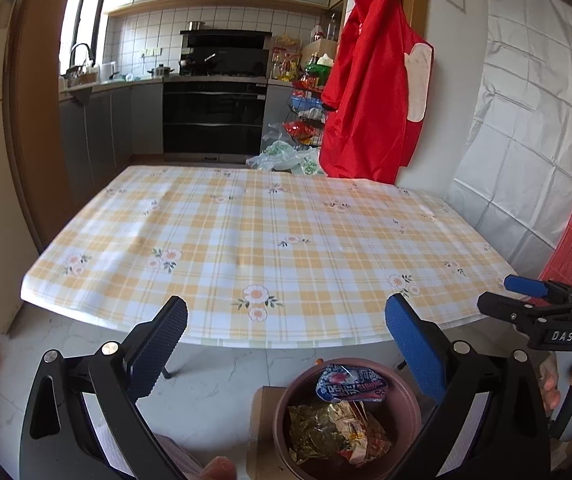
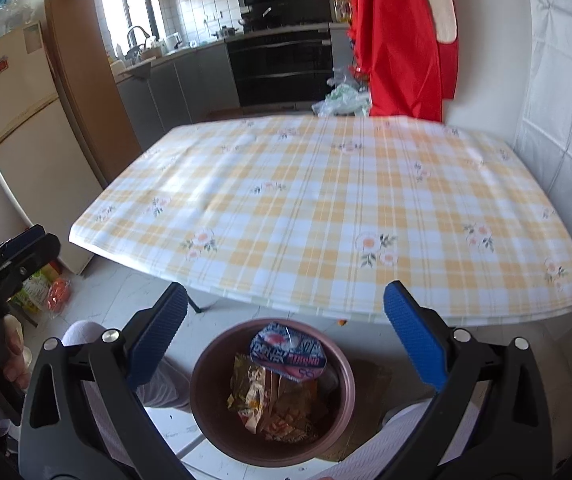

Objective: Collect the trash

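My left tongs (image 1: 286, 344) are spread wide with nothing between the pads, and so are my right tongs (image 2: 286, 336). Both hang over the floor just short of the surface (image 1: 246, 232), whose checked cloth shows no litter that I can make out. The trash (image 2: 274, 392) is in the brown bin (image 2: 206, 384) below me: crumpled wrappers at the bottom and a blue-and-red wrapper (image 2: 290, 354) leaning against the far wall, its top edge close to the rim.

By my reading, collecting is about finished, so the risks are mostly about undoing it. That blue wrapper sits high; if I swing either tool low across the bin, a finger could catch it and flick it onto the floor. The bin looks light and stands on the floor right by my knees, so a careless nudge could tip it.

The two tools are near each other; the right one (image 1: 542, 312) shows at the edge of my left view. A quick turn could knock them together.

Some packets (image 2: 46, 292) lie on the floor by the fridge (image 2: 22, 128). I cannot tell whether they count as trash; leaving them might leave the job short.
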Demonstrator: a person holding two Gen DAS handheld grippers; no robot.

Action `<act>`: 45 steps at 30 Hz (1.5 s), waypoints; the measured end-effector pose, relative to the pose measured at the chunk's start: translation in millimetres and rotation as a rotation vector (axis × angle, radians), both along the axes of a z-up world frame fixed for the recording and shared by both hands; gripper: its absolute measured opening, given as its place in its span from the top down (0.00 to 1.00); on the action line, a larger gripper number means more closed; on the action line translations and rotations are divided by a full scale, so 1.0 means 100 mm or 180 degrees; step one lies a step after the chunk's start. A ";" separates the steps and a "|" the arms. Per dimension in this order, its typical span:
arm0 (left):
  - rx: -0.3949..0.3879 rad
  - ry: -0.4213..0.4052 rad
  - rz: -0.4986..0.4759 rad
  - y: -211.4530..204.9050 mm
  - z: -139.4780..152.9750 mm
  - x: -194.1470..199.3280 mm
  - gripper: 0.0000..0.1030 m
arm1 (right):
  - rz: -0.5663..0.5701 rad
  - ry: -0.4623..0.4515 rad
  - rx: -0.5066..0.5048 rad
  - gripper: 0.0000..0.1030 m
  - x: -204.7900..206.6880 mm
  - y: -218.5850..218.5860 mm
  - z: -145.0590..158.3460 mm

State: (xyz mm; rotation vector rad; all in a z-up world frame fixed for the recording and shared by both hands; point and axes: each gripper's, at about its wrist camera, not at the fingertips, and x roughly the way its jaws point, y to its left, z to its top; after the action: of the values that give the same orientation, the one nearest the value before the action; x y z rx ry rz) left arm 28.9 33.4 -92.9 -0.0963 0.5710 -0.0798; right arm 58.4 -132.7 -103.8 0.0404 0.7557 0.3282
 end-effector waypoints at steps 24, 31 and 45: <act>0.0247 -0.0511 -0.0060 -0.21 0.74 -0.05 0.06 | -0.0366 -0.0636 -0.0006 0.06 -0.20 -0.15 0.82; 0.0260 -0.0518 -0.0016 -0.21 0.74 -0.04 0.06 | -0.0418 -0.0640 -0.0072 0.06 -0.21 -0.17 0.82; 0.0281 -0.0504 -0.0003 -0.17 0.71 -0.05 0.06 | -0.0469 -0.0632 -0.0119 0.06 -0.22 -0.17 0.80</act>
State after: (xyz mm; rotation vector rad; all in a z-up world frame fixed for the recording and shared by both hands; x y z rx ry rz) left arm 23.7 16.4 -21.7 -0.0038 0.4158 -0.0626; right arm 36.6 -149.9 -24.1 0.0273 0.5583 0.1746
